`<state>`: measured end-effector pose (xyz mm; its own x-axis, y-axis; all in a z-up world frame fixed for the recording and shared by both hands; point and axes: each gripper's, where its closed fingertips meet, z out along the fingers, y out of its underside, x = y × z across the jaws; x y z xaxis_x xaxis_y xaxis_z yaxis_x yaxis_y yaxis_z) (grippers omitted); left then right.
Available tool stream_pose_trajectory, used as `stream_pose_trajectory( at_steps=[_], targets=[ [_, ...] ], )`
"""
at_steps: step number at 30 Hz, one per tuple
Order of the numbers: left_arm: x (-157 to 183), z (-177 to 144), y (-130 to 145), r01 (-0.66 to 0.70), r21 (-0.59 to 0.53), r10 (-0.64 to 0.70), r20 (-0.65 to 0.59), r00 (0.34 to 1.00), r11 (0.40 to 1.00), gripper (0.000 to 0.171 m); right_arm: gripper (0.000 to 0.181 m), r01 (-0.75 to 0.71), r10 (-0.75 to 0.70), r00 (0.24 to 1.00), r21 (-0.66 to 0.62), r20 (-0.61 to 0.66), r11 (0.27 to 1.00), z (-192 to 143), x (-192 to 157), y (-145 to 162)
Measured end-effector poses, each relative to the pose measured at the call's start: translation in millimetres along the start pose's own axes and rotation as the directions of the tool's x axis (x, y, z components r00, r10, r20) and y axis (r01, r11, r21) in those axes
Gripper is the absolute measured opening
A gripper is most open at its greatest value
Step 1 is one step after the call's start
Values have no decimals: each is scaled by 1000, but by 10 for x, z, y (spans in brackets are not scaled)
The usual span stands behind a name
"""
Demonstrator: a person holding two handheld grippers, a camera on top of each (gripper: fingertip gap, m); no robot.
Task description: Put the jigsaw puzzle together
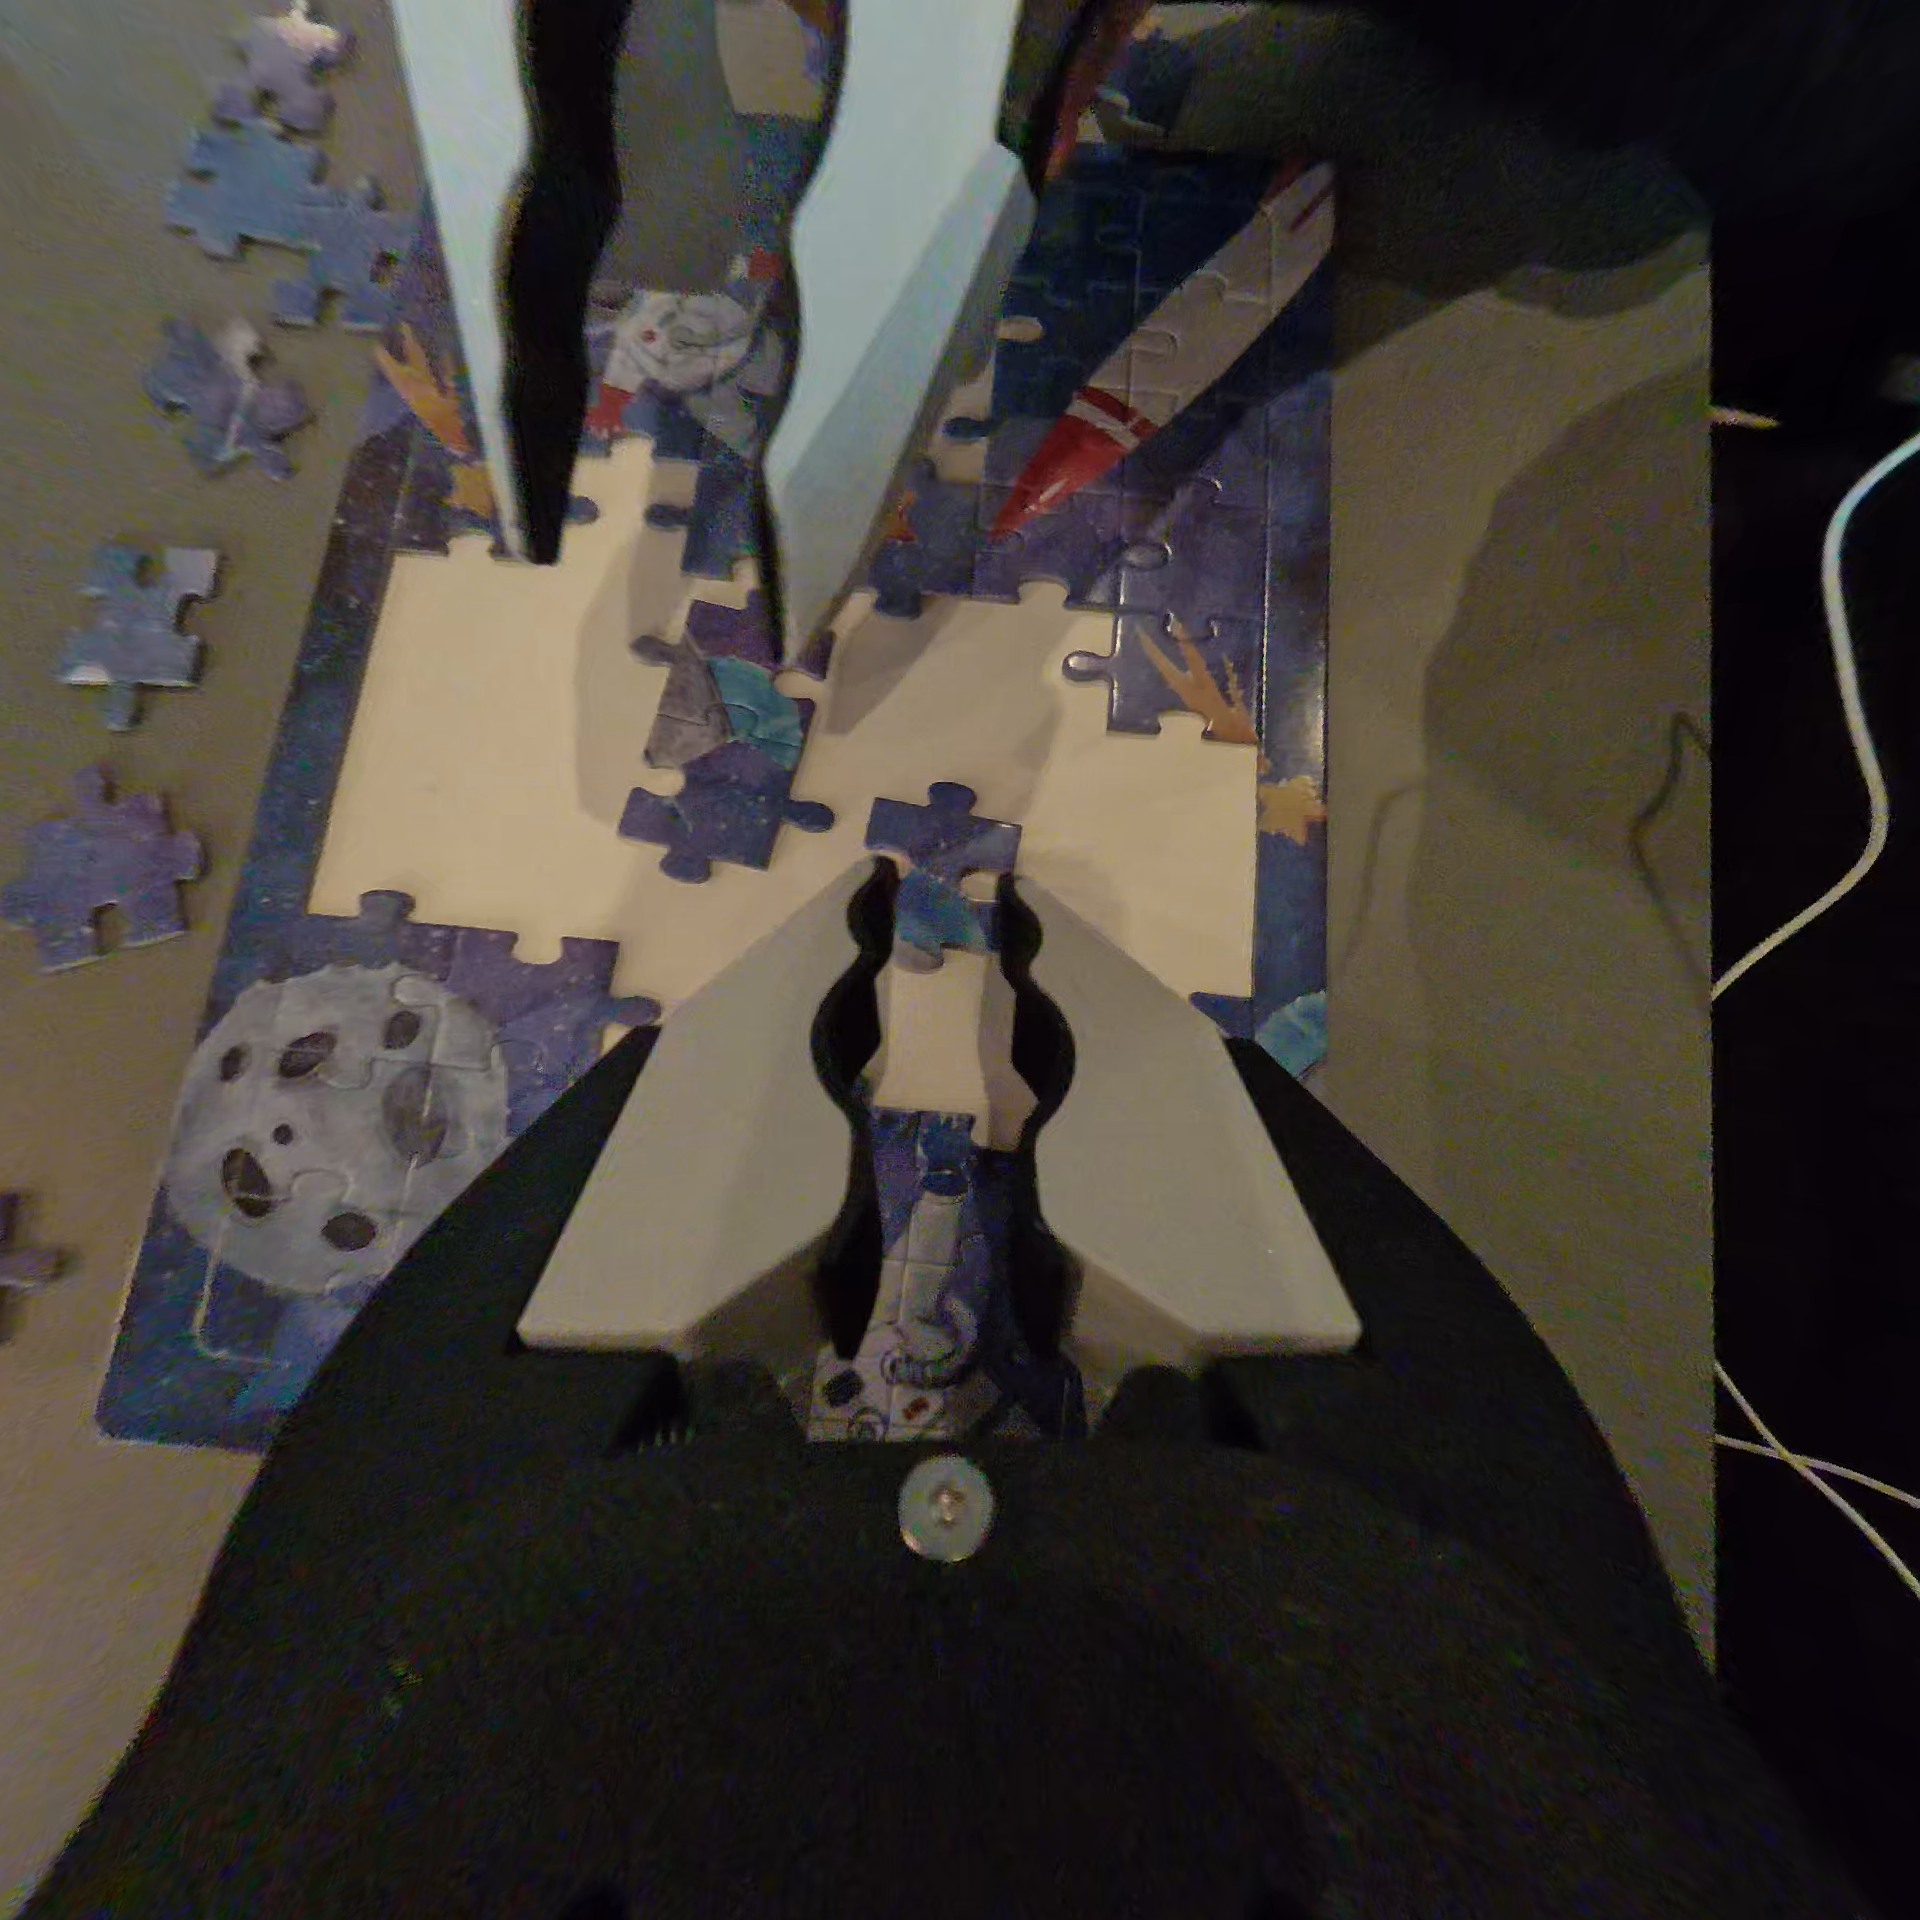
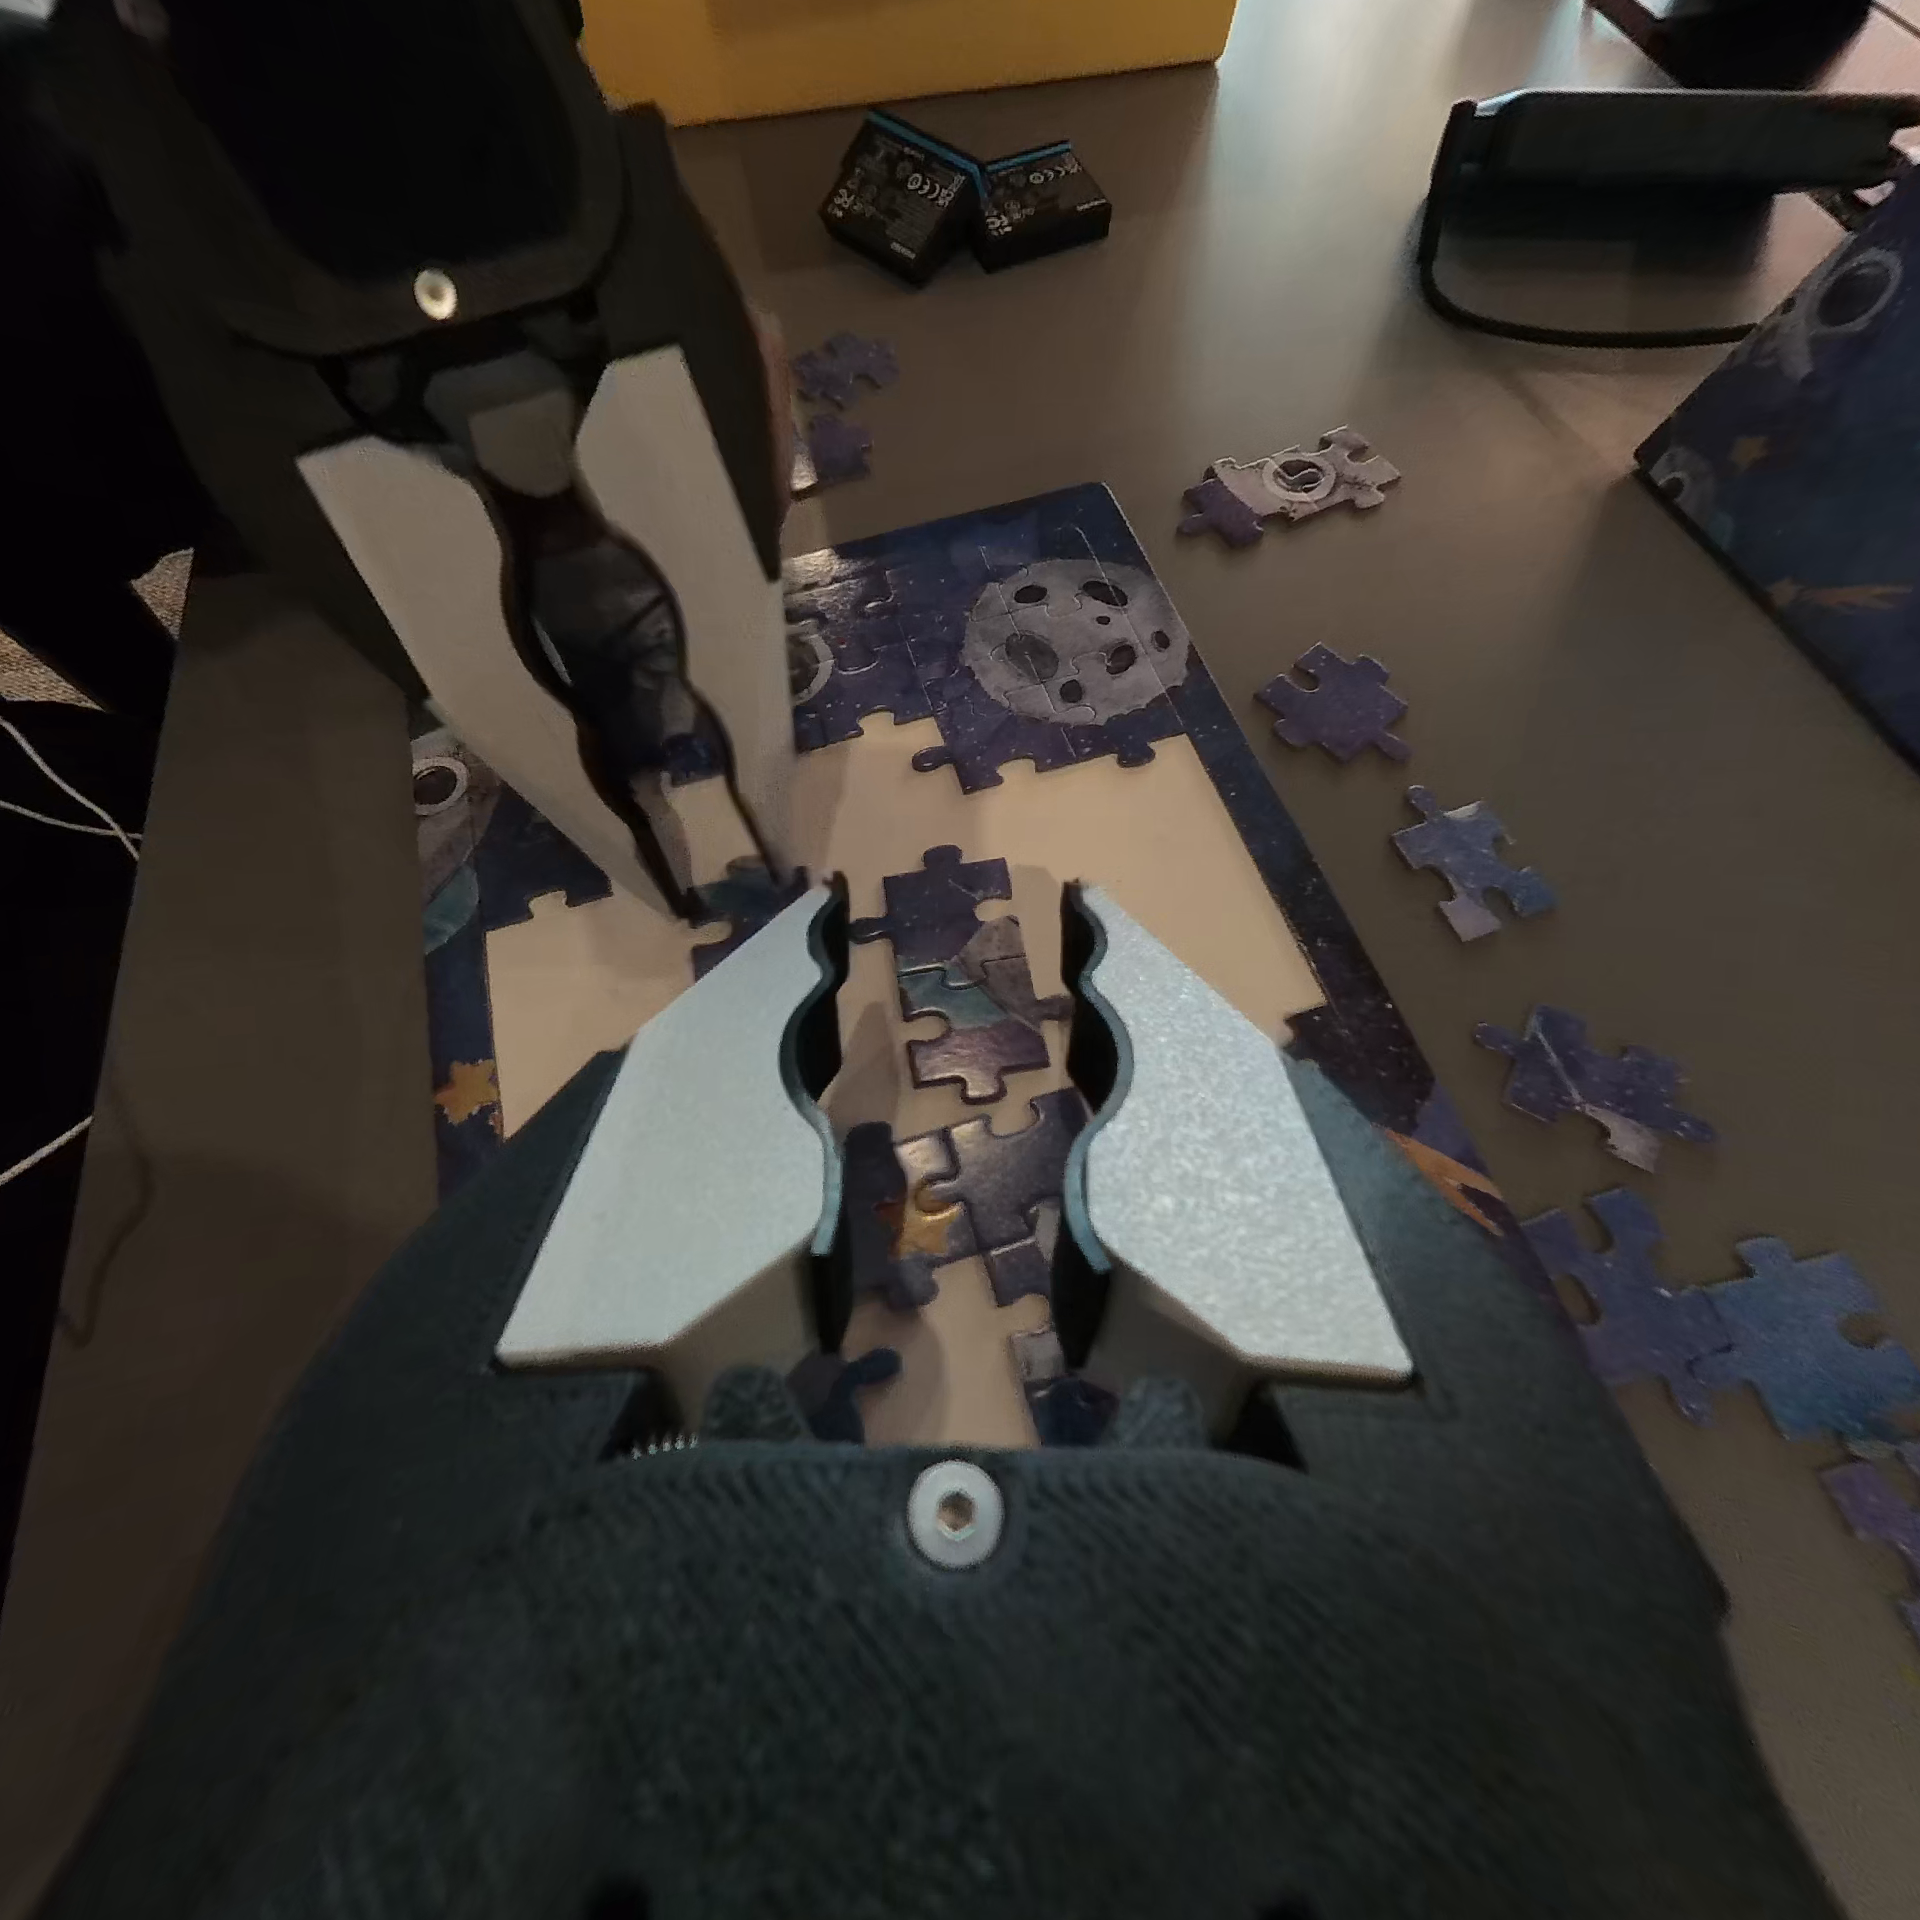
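The puzzle tray (image 1: 1294, 894) lies on the table, partly filled, with a bare cream middle; it also shows in the right wrist view (image 2: 1311, 914). My left gripper (image 1: 945, 875) is low over the tray. Its fingertips stand on either side of a loose blue piece (image 1: 940, 831) that lies flat on the tray, with a slight gap at the pads, so it is open. The same piece (image 2: 743, 894) shows under that gripper in the right wrist view. My right gripper (image 2: 951, 899) is open and empty, straddling a joined cluster of three pieces (image 2: 966, 997), which also shows in the left wrist view (image 1: 727, 738).
Several loose pieces lie on the table beside the tray (image 1: 135, 634) (image 2: 1475, 862). Two black batteries (image 2: 935, 208), a yellow box (image 2: 904, 42), a black case (image 2: 1662, 156) and the puzzle box (image 2: 1818, 468) stand farther off. The table edge (image 1: 1709, 935) and a white cable (image 1: 1860, 727) are close by.
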<state>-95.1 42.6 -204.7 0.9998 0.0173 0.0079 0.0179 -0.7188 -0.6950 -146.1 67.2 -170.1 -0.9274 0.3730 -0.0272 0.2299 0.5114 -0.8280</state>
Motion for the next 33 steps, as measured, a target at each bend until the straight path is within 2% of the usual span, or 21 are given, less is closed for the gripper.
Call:
stream_pose_trajectory(
  at_steps=[3,5,8,12,23,33],
  targets=[
    [-53,-68,-10,22,26,-22,7,1000,999,41,41,7,-5,997,-31,82,1000,36,-146,56],
    [-65,-75,33,41,18,-41,-7,999,999,46,45,28,-17,987,-65,159,998,80,-314,109],
    [-69,-49,90,46,4,-46,-12,999,999,46,44,85,-60,978,-119,198,989,153,-472,184],
    [-76,2,105,49,-3,-49,-8,999,999,45,45,137,-106,982,-202,157,970,231,-459,323],
    [-35,25,76,60,29,-59,-32,998,998,34,30,152,-124,981,-199,146,968,273,-470,313],
    [-45,29,73,26,26,-26,-6,1000,999,29,29,164,-135,979,-199,154,966,271,-486,315]
  ],
)
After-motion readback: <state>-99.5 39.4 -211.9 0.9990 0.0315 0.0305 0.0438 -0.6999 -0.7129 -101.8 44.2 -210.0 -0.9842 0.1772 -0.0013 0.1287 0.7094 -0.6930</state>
